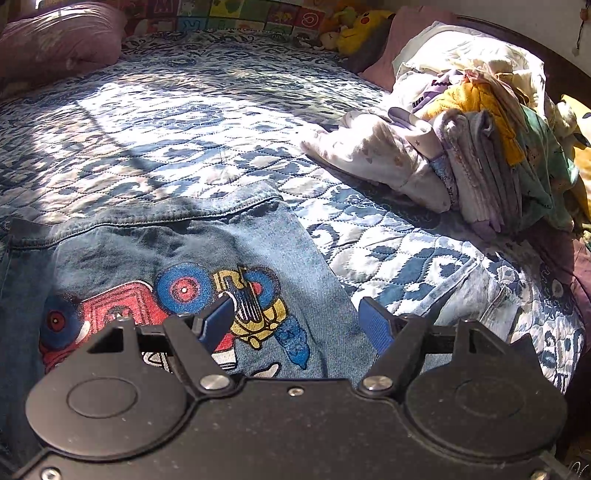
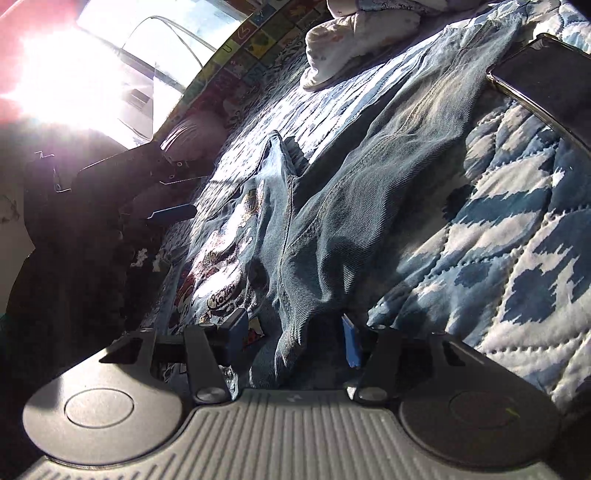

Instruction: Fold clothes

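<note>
A blue denim jacket (image 1: 147, 251) with a red, blue and yellow print lies spread on the quilted bed (image 1: 184, 122). My left gripper (image 1: 295, 301) is open and hovers just over the printed panel near the jacket's right edge, with nothing between its fingers. In the right wrist view the jacket (image 2: 332, 206) stretches away with one sleeve running toward the top right. My right gripper (image 2: 292, 317) is open, and a raised fold of denim lies between its blue fingers (image 2: 351, 343). One blue pad of the left gripper's fingers (image 2: 173, 214) shows at the left, over the jacket.
A pile of mixed clothes (image 1: 480, 147) sits on the bed at the right, with a white garment (image 2: 343, 48) at its near side. A purple pillow (image 1: 55, 40) and plush toys (image 1: 354, 26) line the far edge. A dark phone-like slab (image 2: 546, 74) lies beside the sleeve.
</note>
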The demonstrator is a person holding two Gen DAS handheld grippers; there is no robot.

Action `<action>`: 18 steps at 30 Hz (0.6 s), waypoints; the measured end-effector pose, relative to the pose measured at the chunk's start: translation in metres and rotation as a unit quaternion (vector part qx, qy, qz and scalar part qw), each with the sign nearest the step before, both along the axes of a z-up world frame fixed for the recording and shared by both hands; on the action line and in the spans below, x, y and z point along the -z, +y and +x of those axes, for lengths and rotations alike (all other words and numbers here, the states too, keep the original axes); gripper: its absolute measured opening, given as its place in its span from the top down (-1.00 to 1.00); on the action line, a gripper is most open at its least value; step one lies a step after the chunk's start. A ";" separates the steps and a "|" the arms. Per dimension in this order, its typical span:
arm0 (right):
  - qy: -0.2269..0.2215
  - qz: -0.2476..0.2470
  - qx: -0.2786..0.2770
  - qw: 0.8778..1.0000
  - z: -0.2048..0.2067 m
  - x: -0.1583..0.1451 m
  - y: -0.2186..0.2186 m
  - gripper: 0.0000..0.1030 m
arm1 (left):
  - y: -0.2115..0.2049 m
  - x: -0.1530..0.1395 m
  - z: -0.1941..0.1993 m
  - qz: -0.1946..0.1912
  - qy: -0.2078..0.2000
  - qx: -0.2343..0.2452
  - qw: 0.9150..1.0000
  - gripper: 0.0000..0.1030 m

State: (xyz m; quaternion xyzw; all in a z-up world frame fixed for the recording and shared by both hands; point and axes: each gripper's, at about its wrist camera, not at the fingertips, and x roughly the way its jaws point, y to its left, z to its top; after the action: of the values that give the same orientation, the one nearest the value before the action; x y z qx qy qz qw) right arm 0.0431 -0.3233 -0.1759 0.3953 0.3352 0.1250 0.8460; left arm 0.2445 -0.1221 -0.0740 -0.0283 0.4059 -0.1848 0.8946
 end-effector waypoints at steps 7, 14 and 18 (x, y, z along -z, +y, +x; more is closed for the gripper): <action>-0.003 0.003 0.002 1.000 0.002 0.004 -0.004 0.33 | -0.061 0.008 0.065 0.054 0.023 0.010 0.998 -0.35; -0.014 -0.027 0.000 1.000 0.001 0.000 0.000 0.43 | -0.085 0.032 0.105 0.103 0.065 0.005 0.993 -0.12; -0.021 -0.044 -0.001 0.999 0.000 -0.003 0.002 0.61 | -0.089 0.042 0.110 0.123 0.073 0.009 0.990 0.42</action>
State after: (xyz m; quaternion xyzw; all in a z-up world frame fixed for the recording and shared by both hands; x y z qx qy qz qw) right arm 0.0430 -0.3211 -0.1733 0.3544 0.3230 0.1189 0.8695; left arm 0.3542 -0.2109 -0.1161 0.0718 0.4899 -0.1388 0.8577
